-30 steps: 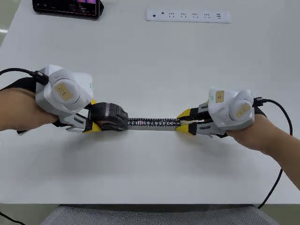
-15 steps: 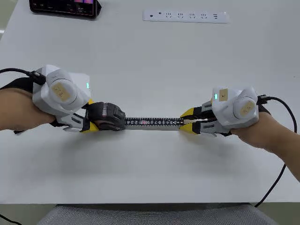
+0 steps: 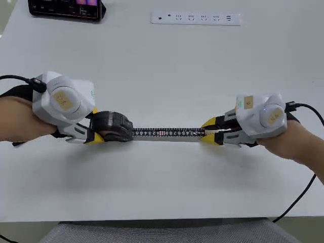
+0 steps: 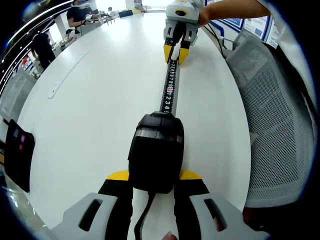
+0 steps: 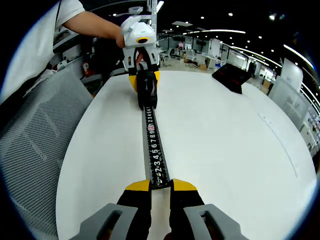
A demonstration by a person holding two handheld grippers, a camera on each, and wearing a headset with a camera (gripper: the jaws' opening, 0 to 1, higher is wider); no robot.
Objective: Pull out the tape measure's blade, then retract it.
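Note:
A black tape measure case (image 3: 114, 127) lies on the white table, and my left gripper (image 3: 94, 131) is shut on it; in the left gripper view the case (image 4: 156, 151) sits between the yellow-tipped jaws. Its dark numbered blade (image 3: 167, 133) stretches out to the right, low over the table. My right gripper (image 3: 208, 131) is shut on the blade's tip. The blade (image 5: 154, 152) runs away from the right gripper (image 5: 160, 187) toward the case (image 5: 147, 84) in the right gripper view. From the left gripper view the blade (image 4: 170, 86) leads to the right gripper (image 4: 176, 51).
A white power strip (image 3: 195, 18) lies at the table's far edge. A dark device (image 3: 66, 8) with a lit screen sits at the far left corner. A grey mesh chair (image 3: 167, 232) stands at the near edge. Cables trail from both grippers.
My right gripper has moved to the right with the blade tip, and more blade is out of the case. The left gripper and case have held nearly still.

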